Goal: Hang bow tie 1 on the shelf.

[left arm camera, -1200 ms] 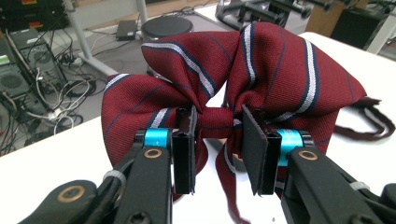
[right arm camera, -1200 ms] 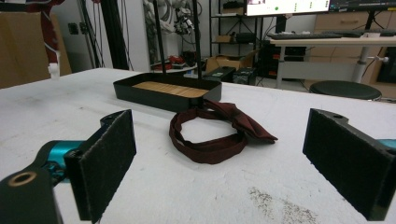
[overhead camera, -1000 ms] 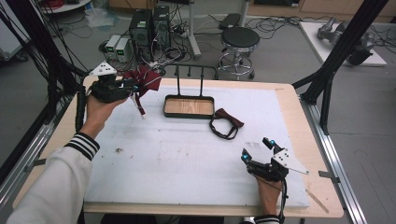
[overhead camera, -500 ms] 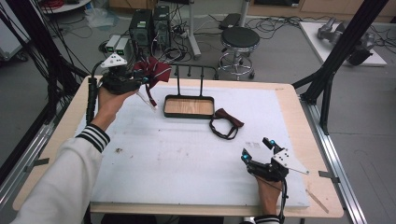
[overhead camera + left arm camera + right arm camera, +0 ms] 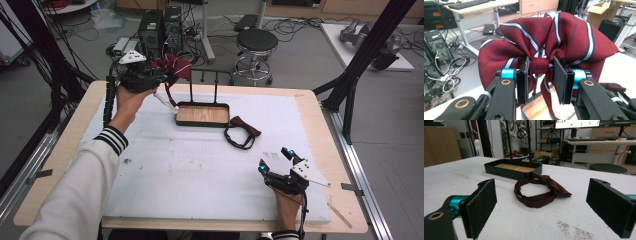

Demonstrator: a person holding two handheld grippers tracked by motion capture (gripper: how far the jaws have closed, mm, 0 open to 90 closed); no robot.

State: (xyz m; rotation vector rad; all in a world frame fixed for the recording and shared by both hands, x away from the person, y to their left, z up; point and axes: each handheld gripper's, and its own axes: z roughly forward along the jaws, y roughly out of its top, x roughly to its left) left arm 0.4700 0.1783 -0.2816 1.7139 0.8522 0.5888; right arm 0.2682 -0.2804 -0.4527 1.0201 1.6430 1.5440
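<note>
At the far left corner of the table (image 5: 60,165) your left gripper (image 5: 541,75) is lifted off the surface with a striped maroon bow tie (image 5: 544,42) pinched at its centre knot, jaws clamped either side of the knot so both wings fan out evenly and the neck strap (image 5: 167,100) dangles free below. Holding it by the knot looks deliberate: it keeps the bow's shape and leaves the strap loop hanging, ready to drop over one of the two upright posts (image 5: 216,86) of the black stand with the wooden base (image 5: 202,114), which sits just ahead of and below the tie. Second bow tie, plain dark maroon (image 5: 541,190), lies flat on the white mat beside the stand's right end, strap curled in a loop, untouched. Your right gripper (image 5: 275,161) rests low at the near right edge, jaws spread wide and holding nothing, aimed toward that second tie, probably parked to stay clear while the left does the hanging, and well apart from it.
</note>
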